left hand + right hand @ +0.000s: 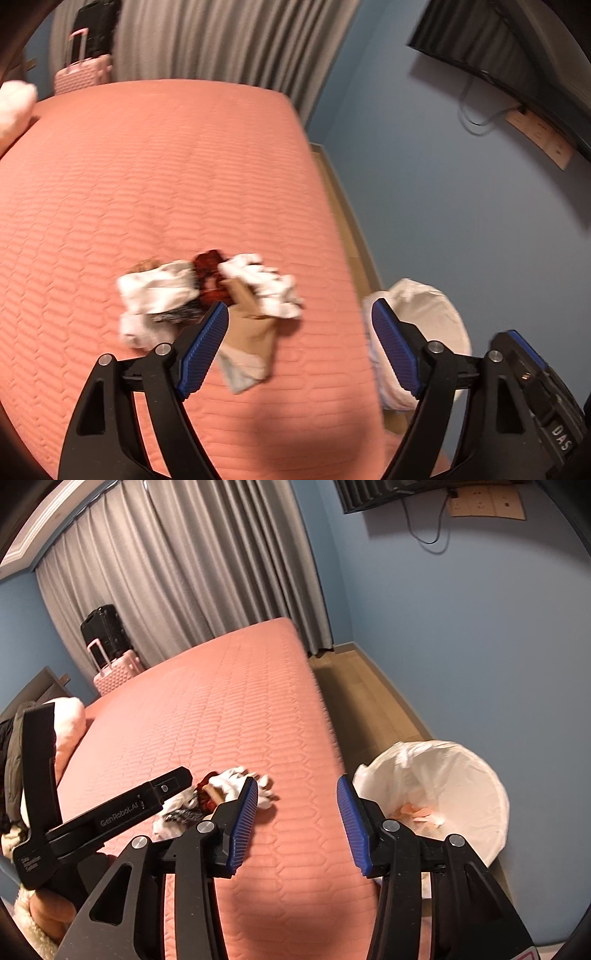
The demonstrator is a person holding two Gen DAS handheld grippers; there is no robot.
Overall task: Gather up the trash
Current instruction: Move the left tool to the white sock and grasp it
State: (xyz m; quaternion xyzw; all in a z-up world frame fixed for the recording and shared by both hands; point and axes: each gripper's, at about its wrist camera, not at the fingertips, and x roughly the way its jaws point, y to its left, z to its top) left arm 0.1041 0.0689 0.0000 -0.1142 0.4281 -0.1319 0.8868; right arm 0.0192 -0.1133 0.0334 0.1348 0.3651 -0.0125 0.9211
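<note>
Hovering wide open and empty: left gripper (299,343) just short of trash pile (207,295) near bed's (147,166) right edge. Right gripper (297,823) likewise gaping, holding nothing. Picking step pending; next, closing on one piece, carrying to bin (476,771) beside bed.

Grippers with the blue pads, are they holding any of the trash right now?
No. The left gripper and right gripper are both open and empty. The pile of crumpled white tissues and brown paper lies untouched on the pink quilted bed.
</note>
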